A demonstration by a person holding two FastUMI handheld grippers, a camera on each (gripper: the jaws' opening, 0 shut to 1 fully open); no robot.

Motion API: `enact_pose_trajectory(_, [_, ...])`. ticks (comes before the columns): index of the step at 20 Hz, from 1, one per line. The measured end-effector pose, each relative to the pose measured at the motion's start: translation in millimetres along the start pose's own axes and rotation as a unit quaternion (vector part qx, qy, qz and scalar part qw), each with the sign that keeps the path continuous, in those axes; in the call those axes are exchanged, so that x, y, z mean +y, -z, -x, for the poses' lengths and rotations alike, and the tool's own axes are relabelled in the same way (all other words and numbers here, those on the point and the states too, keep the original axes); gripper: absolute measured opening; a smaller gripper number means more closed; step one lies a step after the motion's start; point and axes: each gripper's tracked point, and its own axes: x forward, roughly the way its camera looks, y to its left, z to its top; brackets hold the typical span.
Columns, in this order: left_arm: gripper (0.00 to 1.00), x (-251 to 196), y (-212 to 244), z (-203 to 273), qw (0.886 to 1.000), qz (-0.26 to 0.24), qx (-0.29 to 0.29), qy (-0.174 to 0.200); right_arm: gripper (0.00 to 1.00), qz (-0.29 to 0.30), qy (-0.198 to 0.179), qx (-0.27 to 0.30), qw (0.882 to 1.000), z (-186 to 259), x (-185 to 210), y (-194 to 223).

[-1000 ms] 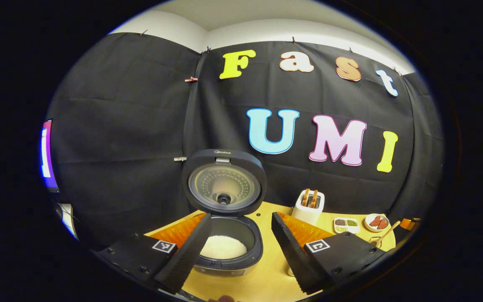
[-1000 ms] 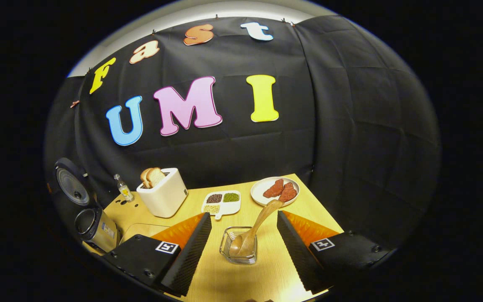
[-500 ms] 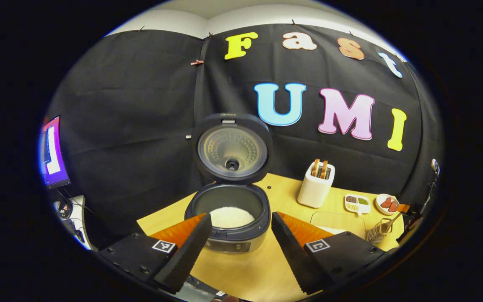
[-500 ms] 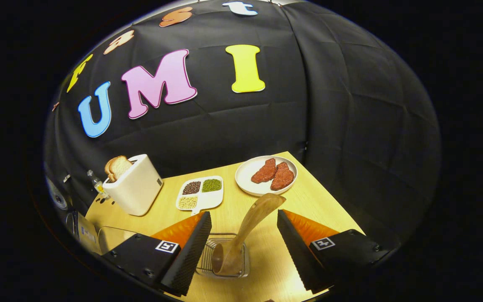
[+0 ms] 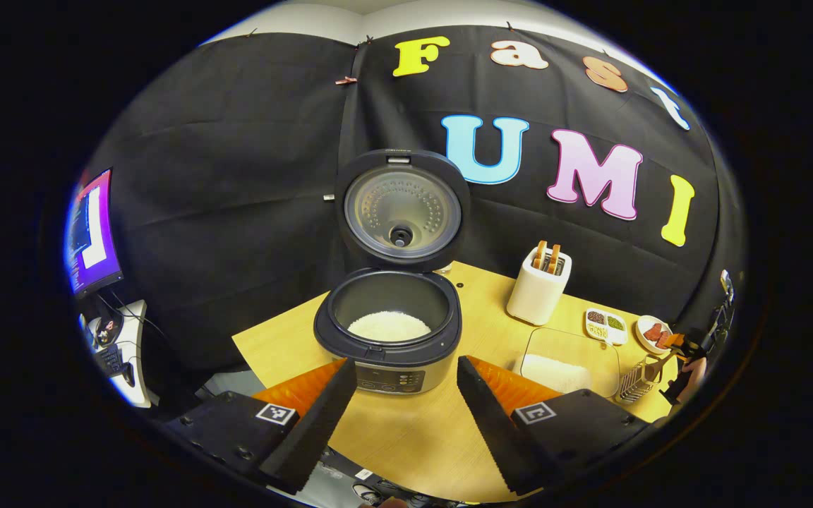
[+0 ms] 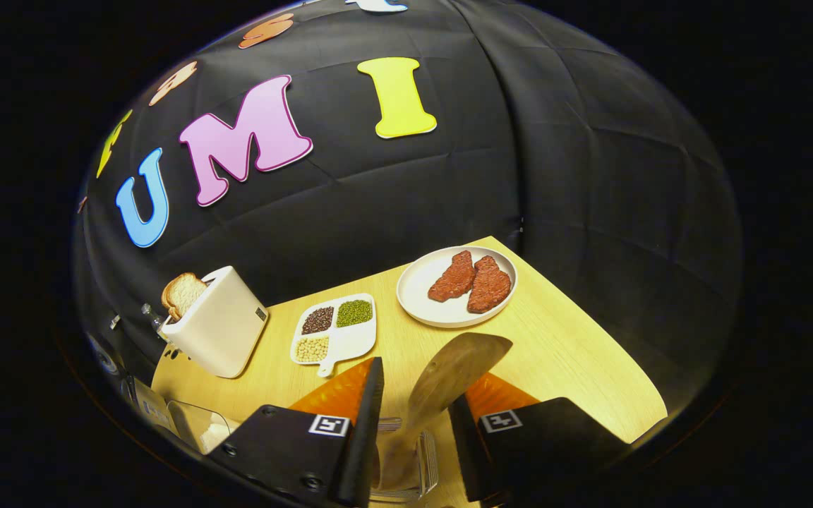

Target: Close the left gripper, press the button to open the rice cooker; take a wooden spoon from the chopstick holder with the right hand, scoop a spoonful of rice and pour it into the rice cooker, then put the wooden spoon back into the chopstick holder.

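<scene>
A: We're seeing the round rice cooker (image 5: 387,331) sitting lid-up beyond the left gripper (image 5: 399,416), fingers spread wide.

B: We're seeing the right gripper (image 6: 410,430) narrowing around the smooth wooden spoon (image 6: 442,381), standing in the wire chopstick holder (image 6: 406,458); contact unclear.

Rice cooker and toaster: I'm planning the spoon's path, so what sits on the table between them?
In the left gripper view, the stretch between the rice cooker and the toaster is bare table.
</scene>
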Motion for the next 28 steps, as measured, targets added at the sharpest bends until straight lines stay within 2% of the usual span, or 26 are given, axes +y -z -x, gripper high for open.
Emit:
enact_pose_trajectory(3, [0.96, -10.9, -3.2, 2.8, 1.000, -0.011, -0.007, 0.015, 0.20, -0.010, -0.004, 0.004, 1.000, 7.4, 4.5, 0.8])
enact_pose_trajectory(5, [0.96, -16.6, -2.8, 3.2, 0.999, -0.025, -0.008, 0.023, 0.24, -0.024, -0.015, 0.013, 1.000, 9.8, 11.7, 0.5])
enact_pose_trajectory(9, [0.96, -27.7, -2.2, 6.2, 0.999, -0.034, -0.007, 0.042, 0.15, 0.002, -0.041, 0.004, 0.999, 25.8, 28.1, -6.6])
enact_pose_trajectory(13, [0.96, -27.7, -8.5, 8.2, 0.997, -0.037, -0.014, 0.059, 0.15, 0.016, -0.042, -0.049, 0.998, 58.6, 36.1, -41.2])
enact_pose_trajectory(16, [0.96, -24.0, -20.0, 11.0, 0.995, -0.070, -0.034, 0.069, 0.15, -0.001, -0.042, -0.081, 0.996, 87.5, 43.8, -72.0])
enact_pose_trajectory(17, [0.96, -25.2, -23.0, 10.0, 0.993, -0.070, -0.040, 0.082, 0.15, -0.012, -0.043, -0.091, 0.995, 96.1, 47.3, -80.7])
enact_pose_trajectory(19, [0.96, -28.3, -10.8, 6.2, 0.993, -0.033, -0.019, 0.112, 0.15, -0.044, -0.038, -0.092, 0.994, 110.7, 54.3, -89.4])
enact_pose_trajectory(22, [0.96, -13.6, -4.0, -3.1, 0.992, -0.009, -0.014, 0.121, 0.15, -0.072, -0.058, -0.103, 0.990, 131.6, 79.7, -101.8])
enact_pose_trajectory(24, [0.92, -2.0, -1.6, -7.0, 0.992, -0.014, -0.016, 0.125, 0.15, -0.063, -0.073, -0.107, 0.990, 144.4, 102.0, -101.2])
enact_pose_trajectory(25, [0.95, 2.9, -2.0, -8.3, 0.992, -0.016, -0.019, 0.127, 0.15, -0.057, -0.083, -0.106, 0.989, 149.2, 113.8, -98.0])
enact_pose_trajectory(28, [0.95, 18.4, 4.0, -15.9, 0.991, -0.013, -0.016, 0.133, 0.15, -0.030, -0.115, -0.096, 0.988, 159.1, 157.5, -83.6])
